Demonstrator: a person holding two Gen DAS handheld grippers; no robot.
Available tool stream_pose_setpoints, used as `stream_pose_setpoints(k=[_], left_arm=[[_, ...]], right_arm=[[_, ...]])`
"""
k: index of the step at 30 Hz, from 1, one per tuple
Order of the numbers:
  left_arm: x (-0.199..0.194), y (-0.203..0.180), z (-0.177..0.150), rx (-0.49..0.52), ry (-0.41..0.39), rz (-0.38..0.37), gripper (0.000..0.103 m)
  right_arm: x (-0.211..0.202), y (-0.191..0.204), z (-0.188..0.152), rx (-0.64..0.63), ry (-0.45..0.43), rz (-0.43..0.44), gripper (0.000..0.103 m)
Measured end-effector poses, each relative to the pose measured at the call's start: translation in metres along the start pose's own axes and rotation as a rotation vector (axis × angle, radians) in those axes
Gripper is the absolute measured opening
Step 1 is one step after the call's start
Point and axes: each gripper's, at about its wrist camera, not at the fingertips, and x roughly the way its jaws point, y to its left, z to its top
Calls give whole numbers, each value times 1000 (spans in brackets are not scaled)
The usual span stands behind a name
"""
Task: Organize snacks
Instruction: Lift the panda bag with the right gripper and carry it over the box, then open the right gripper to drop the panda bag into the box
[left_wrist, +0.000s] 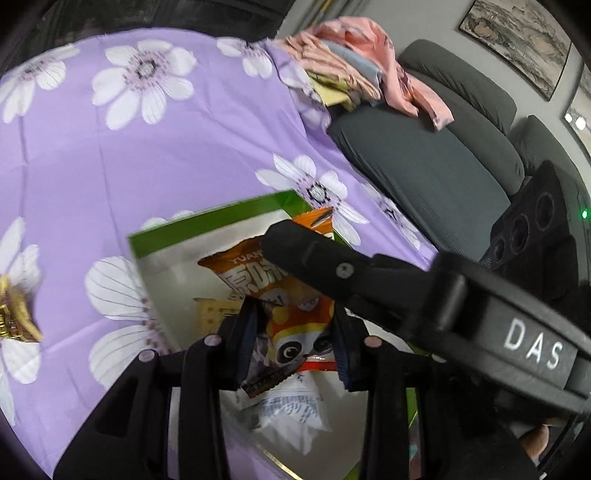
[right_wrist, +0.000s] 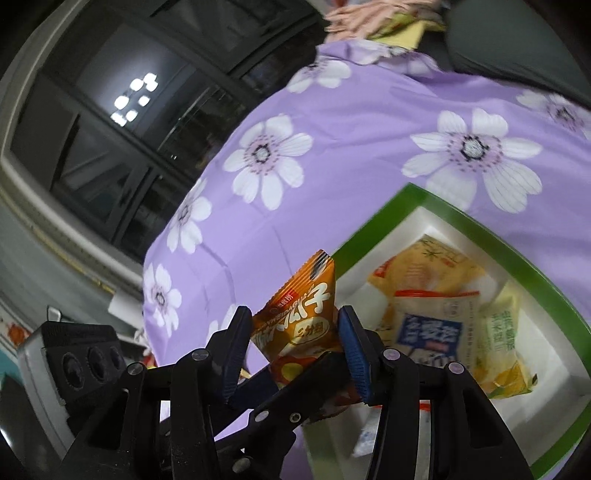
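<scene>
Both grippers tilt downward over the green-rimmed box (right_wrist: 417, 199), the landmark here, which sits on a purple flowered cloth (left_wrist: 110, 166). The left gripper (left_wrist: 295, 325) pinches a snack packet with a cartoon face (left_wrist: 295, 332) above the box; the right gripper (right_wrist: 295, 332) clamps an orange seed packet (right_wrist: 303, 314) just over the box's near-left rim. In the left view the right gripper's finger (left_wrist: 314, 258) crosses in front, hiding part of the orange packet. Inside the box lie a yellow packet (right_wrist: 424, 273), a white-blue packet (right_wrist: 432, 328) and a green-yellow packet (right_wrist: 506, 350), partly overlapped. A gold wrapper (left_wrist: 14, 317) left of the box is cut off and blurred.
</scene>
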Motion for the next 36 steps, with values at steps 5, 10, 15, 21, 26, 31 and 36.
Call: stream_pose_setpoints(k=[5,10,15,21,26,31,36], left_arm=[[19,6,-2,-36,57,-19,36],[37,13,-4,-89,101,-7,36],[37,9,-5,-43,85,25,37],[26,12,-8,-73,68,-6,48],[0,11,-8,-39,4,25,62],[-39,33,-13,-91,-79,82,77],[-78,76,-32,-192,-156,165,78]], right_arm=[[7,-24,3,72,34,-15,50],[16,-38,2,143,60,-76,50],[15,-53,1,199,58,-136,50],[11,-52,3,188,33,-185,50],[-4,-48,7,165,-62,-231,57],[-10,-38,8,136,-111,-170,68],[4,-8,2,31,-77,-107,76]])
